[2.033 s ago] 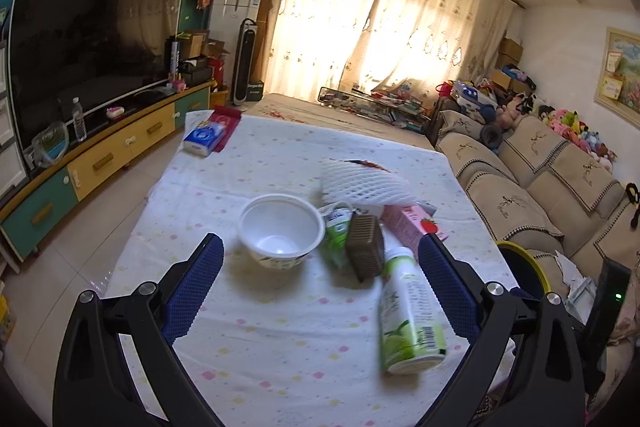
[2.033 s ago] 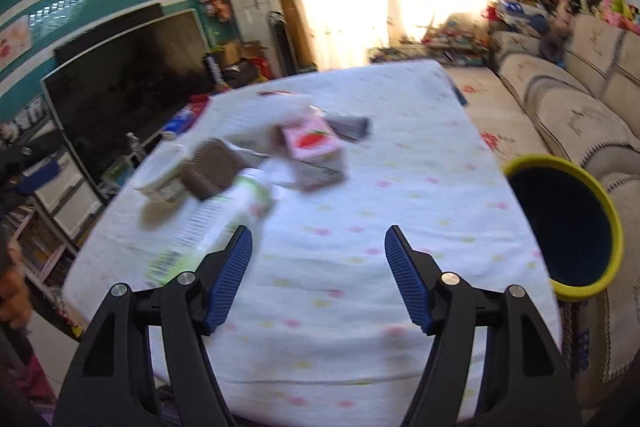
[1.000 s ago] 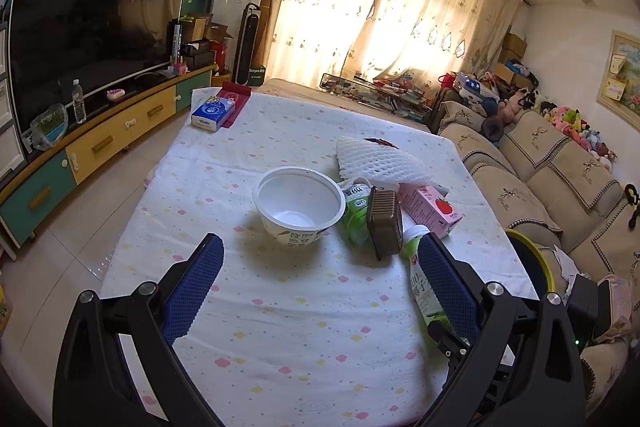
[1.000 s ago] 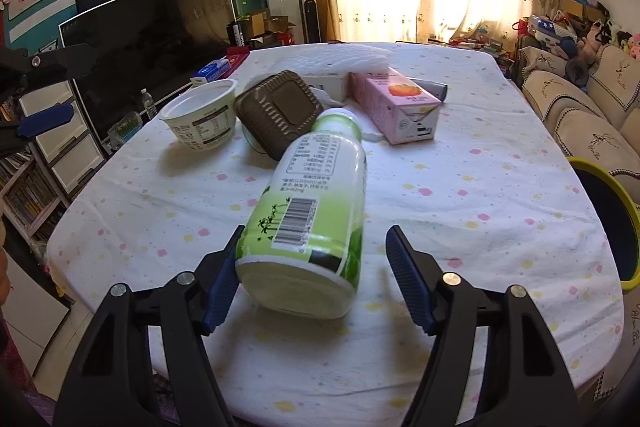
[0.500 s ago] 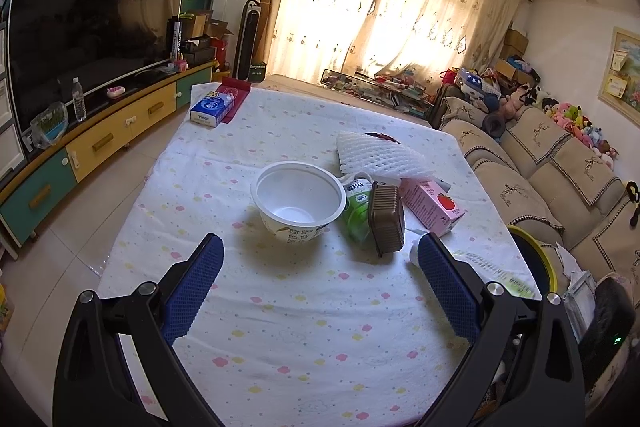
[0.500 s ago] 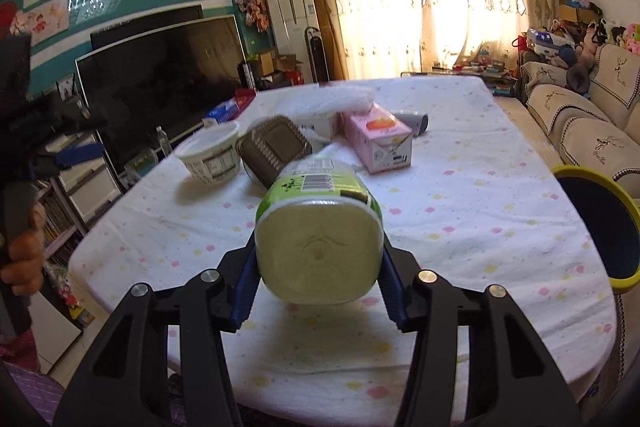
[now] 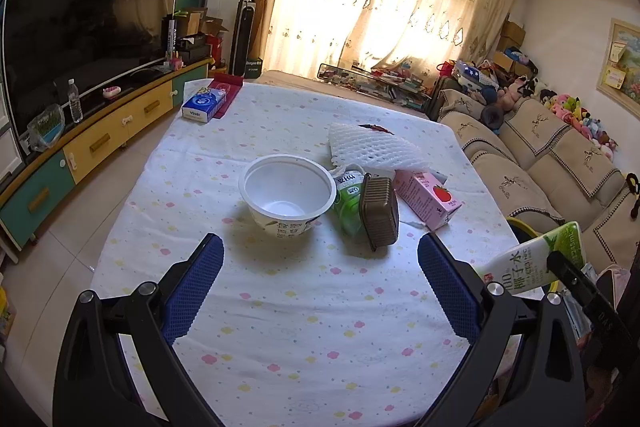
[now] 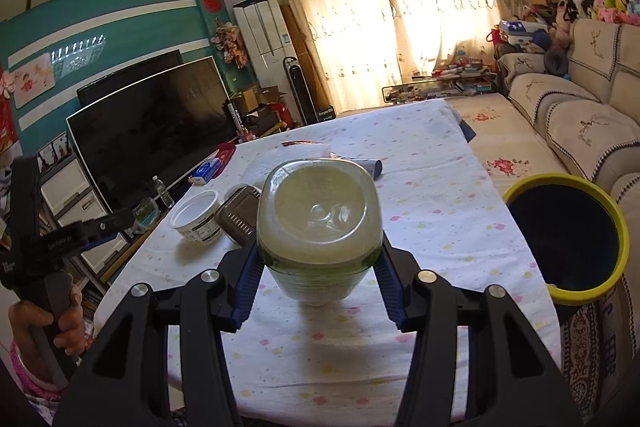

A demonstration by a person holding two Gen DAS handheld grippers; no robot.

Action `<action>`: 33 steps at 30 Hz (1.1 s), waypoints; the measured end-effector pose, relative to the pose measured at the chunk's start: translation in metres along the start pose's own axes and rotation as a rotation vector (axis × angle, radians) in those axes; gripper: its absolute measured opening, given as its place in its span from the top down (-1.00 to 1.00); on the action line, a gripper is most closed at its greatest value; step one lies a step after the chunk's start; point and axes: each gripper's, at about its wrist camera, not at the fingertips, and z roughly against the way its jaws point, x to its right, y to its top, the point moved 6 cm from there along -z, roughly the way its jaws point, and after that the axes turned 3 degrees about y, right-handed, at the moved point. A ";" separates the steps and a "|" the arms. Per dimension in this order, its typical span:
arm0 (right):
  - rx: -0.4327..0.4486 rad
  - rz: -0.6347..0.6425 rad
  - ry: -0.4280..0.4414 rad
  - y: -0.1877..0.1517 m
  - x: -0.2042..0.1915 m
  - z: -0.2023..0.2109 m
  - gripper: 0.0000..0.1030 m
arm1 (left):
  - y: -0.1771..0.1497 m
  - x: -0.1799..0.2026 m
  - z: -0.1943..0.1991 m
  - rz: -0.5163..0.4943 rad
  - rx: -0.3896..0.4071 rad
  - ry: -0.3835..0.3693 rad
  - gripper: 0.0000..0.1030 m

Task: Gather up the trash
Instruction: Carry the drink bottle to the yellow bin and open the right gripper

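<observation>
My right gripper (image 8: pixel 318 263) is shut on a green-and-white drink bottle (image 8: pixel 318 219), held above the table with its base toward the camera. The same bottle (image 7: pixel 532 259) shows at the right edge of the left wrist view, near the table's right side. My left gripper (image 7: pixel 320 275) stands open over the near part of the table, nothing between its pads. Ahead of it lie a white plastic bowl (image 7: pixel 286 193), a green packet (image 7: pixel 348 199), a brown ribbed container (image 7: pixel 380 213), a pink juice carton (image 7: pixel 430 199) and white foam netting (image 7: pixel 372 147).
A dark bin with a yellow rim (image 8: pixel 564 239) stands off the table's right side, beside the beige sofa (image 8: pixel 576 115). A blue tissue pack (image 7: pixel 202 105) lies at the table's far left corner. A TV (image 7: pixel 80 27) on a low cabinet runs along the left.
My right gripper closed on the bottle that lay on the table, lifted it and carried it right toward the bin. The left gripper has hardly moved.
</observation>
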 end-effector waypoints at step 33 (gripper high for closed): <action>0.164 -0.139 -0.485 0.059 0.196 0.031 0.05 | -0.004 0.048 -0.046 -0.095 -0.088 -0.003 -0.87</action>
